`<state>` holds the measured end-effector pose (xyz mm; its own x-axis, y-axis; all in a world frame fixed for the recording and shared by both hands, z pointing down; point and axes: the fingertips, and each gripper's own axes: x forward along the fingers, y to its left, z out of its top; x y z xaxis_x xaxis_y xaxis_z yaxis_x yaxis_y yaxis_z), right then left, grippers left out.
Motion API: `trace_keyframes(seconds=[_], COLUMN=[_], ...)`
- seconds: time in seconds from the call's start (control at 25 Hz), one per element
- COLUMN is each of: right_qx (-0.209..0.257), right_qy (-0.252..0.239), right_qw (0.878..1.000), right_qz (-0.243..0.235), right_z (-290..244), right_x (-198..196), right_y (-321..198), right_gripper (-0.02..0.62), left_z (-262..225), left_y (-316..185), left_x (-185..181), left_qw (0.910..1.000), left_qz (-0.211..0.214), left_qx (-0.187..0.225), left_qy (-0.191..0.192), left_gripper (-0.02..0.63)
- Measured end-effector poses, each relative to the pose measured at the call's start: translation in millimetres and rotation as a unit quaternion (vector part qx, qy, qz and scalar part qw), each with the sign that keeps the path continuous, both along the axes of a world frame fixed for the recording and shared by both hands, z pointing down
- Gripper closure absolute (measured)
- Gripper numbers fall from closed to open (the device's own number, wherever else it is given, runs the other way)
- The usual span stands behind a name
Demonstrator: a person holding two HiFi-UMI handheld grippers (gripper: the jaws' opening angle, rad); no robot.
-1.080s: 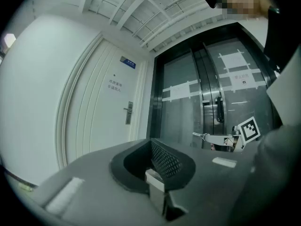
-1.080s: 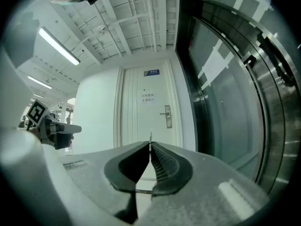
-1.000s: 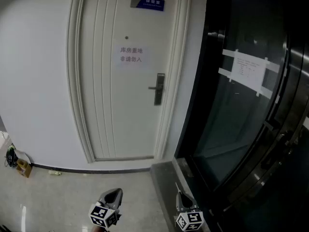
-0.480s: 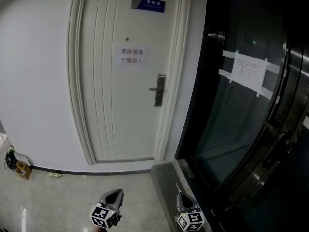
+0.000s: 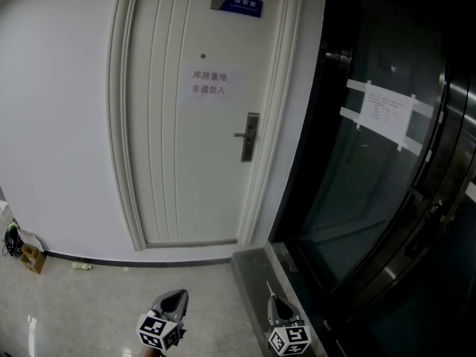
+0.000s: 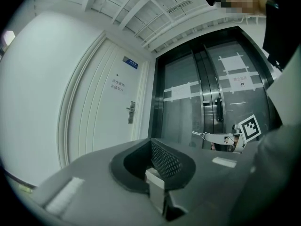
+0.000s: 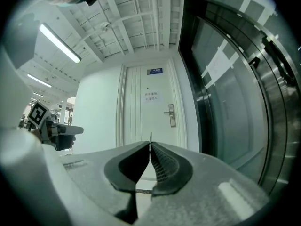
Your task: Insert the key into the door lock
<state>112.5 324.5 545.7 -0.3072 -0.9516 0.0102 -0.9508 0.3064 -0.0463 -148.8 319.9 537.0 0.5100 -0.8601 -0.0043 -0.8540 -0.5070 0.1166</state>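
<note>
Office building corridor: white door with nameplate, glass doors.

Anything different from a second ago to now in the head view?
The door and its lock have slid slightly right in the head view and look marginally nearer. Nothing was taken or released: the right gripper stays shut on the key, the left gripper shut and empty, both low in frame.

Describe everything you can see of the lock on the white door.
The door lock is a tall, narrow plate, metallic grey by the look of it, fixed upright near the right edge of the closed white door, about mid-height. A lever handle sticks out level to the left from its upper part. The keyhole is too small to make out. Nothing touches it; the key in the right gripper is well short of it.
</note>
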Motion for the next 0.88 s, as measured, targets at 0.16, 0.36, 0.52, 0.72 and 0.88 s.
trace_keyframes(seconds=[0.16, 0.36, 0.52, 0.72, 0.88], right_qx=[-0.004, -0.002, 0.001, -0.001, -0.004], right_qy=[0.006, 0.007, 0.006, 0.003, -0.001], right_qw=[1.000, 1.000, 1.000, 1.000, 0.999], right_qz=[-0.006, -0.016, -0.025, -0.030, -0.037], right_z=[1.4, 0.2, 4.2, 5.7, 3.2], right_x=[-8.0, -15.9, -23.5, -27.8, -32.8], right_y=[-9.8, -32.9, -57.5, -99.9, -134.7], right_gripper=[0.584, 0.584, 0.584, 0.584, 0.584], left_z=[0.9, 3.6, 7.6, 7.3, 4.9], left_y=[-7.0, -25.2, -45.0, -84.8, -117.1], left_x=[-7.7, -15.5, -23.6, -27.0, -29.4], left_qw=[1.0000, 0.9999, 0.9998, 0.9996, 0.9995], left_qz=[-0.005, -0.013, -0.022, -0.026, -0.031], left_qx=[0.001, 0.000, -0.002, -0.003, -0.003], left_qy=[0.003, 0.004, 0.004, 0.003, 0.000], left_gripper=[0.604, 0.604, 0.604, 0.604, 0.604])
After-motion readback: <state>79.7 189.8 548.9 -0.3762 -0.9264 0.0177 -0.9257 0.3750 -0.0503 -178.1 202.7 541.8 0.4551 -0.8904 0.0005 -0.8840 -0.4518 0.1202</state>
